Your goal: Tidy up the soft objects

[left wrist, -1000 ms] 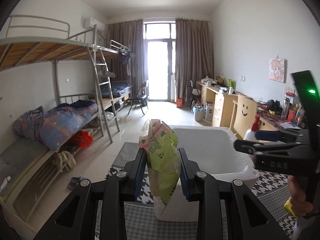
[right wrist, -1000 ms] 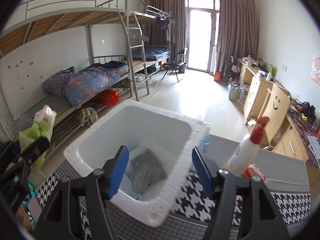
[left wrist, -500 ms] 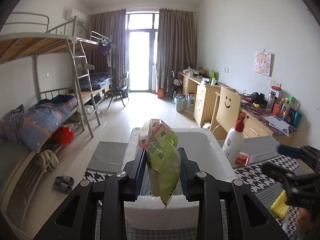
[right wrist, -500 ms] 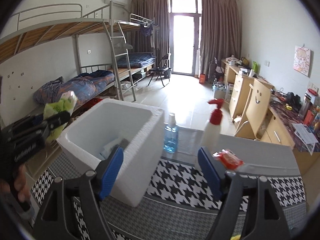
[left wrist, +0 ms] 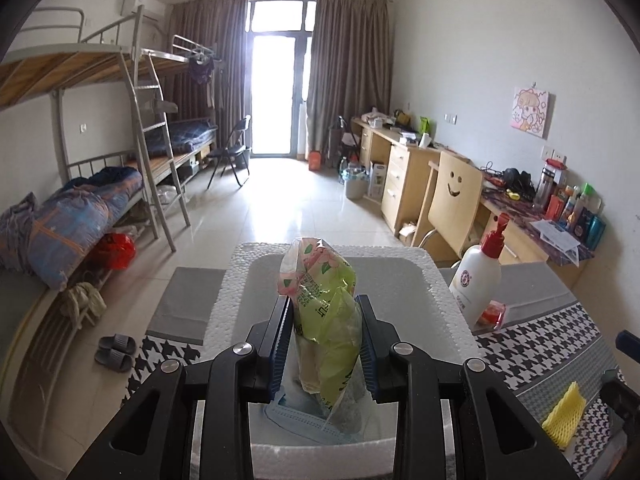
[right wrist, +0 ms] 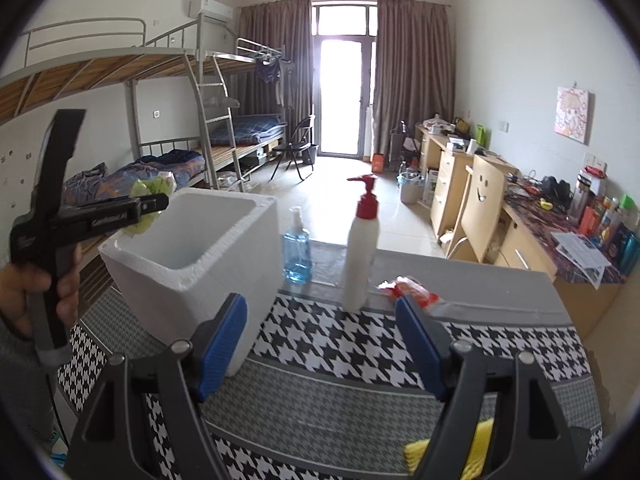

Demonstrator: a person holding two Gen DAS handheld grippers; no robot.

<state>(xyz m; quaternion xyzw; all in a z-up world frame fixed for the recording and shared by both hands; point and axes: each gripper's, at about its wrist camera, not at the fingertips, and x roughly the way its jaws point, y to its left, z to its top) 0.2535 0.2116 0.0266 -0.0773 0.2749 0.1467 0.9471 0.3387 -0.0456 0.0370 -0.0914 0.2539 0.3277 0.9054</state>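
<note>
— What is sitting on the counter [right wrist: 360, 384]?
— A white foam box [left wrist: 340, 320]. My left gripper [left wrist: 325, 344] is clenching a green tissue pack [left wrist: 324, 312] above it; something blue, maybe a mask, is lying inside.
— And your right gripper [right wrist: 320, 348]?
— Its jaws are standing wide, having just opened, grasping nothing.

No print reads clearly — packet [left wrist: 320, 308] and bottle [left wrist: 478, 284] lettering blurred.

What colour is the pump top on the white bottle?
Red; the pump bottle shows best in the right wrist view.
</note>
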